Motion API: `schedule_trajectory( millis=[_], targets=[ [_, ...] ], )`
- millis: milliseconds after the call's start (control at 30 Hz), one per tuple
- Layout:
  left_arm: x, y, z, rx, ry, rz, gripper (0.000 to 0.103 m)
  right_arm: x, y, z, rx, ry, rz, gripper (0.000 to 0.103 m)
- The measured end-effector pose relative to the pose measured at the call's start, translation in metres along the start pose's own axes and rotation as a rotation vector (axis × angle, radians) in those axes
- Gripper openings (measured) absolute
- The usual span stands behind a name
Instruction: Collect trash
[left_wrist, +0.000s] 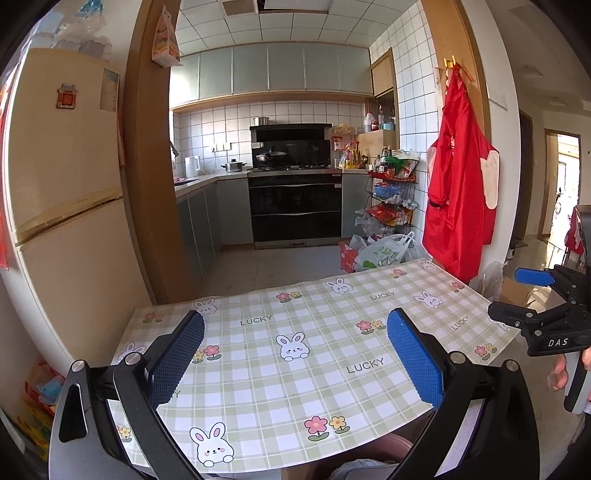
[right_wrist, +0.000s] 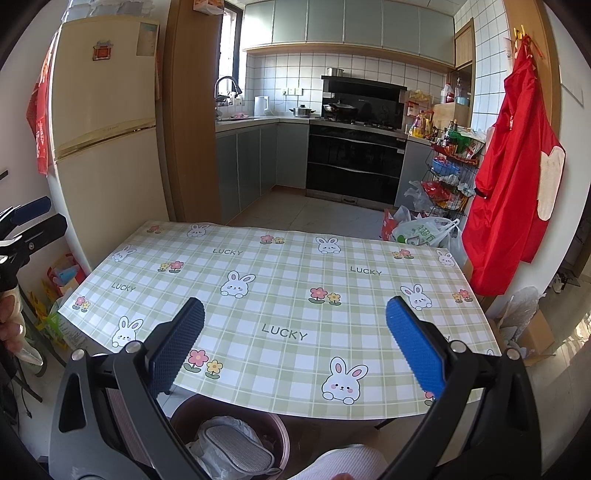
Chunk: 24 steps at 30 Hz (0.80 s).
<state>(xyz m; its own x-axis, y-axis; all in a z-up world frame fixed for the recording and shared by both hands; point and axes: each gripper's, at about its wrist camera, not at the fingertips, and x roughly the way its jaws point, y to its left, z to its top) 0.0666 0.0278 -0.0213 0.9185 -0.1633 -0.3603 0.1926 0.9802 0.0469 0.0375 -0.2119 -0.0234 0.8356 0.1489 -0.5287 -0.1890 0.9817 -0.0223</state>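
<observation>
1. Hovering over the near edge of the tabletop (right_wrist: 280, 295), my right gripper (right_wrist: 295, 343) has its jaws spread wide apart with nothing between them; the blue pads (right_wrist: 415, 350) frame only the checked rabbit-print cover.
2. My left gripper (left_wrist: 295, 354) hangs over the same tabletop (left_wrist: 295, 369) with its jaws likewise apart and empty. It also shows at the left edge of the right wrist view, and the right gripper shows at the right edge of the left wrist view.
3. No loose trash is visible on the tabletop in either view. The likely collection point is the brown bin (right_wrist: 229, 417), lined with a plastic bag (right_wrist: 218, 432), on the floor just below the near edge; something grey and mesh-like (right_wrist: 236, 446) lies in it, and I cannot tell what it is.
4. Candidate items, in my judgement, lie off the table: the white and green plastic bag (right_wrist: 424, 232) on the floor past the far right corner, near the wire rack (right_wrist: 450, 173), and a cardboard box (right_wrist: 532, 332) on the floor to the right.
5. Risks from here: picking up a bag that is groceries, not waste, since its contents are not visible; snagging the cover's overhanging edge with a jaw and dragging it; clipping the bin rim on a low pass; brushing the red garment (right_wrist: 513, 166) hanging at the right.
</observation>
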Motion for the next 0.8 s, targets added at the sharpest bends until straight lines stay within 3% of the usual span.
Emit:
schedule_trajectory(
  millis=[800],
  targets=[
    [0.0018,-0.0062,0.0081,0.047,0.019,0.041,0.097,-0.0048,-0.0045,0.0047,0.008,-0.011,-0.044,0.097]
  ],
)
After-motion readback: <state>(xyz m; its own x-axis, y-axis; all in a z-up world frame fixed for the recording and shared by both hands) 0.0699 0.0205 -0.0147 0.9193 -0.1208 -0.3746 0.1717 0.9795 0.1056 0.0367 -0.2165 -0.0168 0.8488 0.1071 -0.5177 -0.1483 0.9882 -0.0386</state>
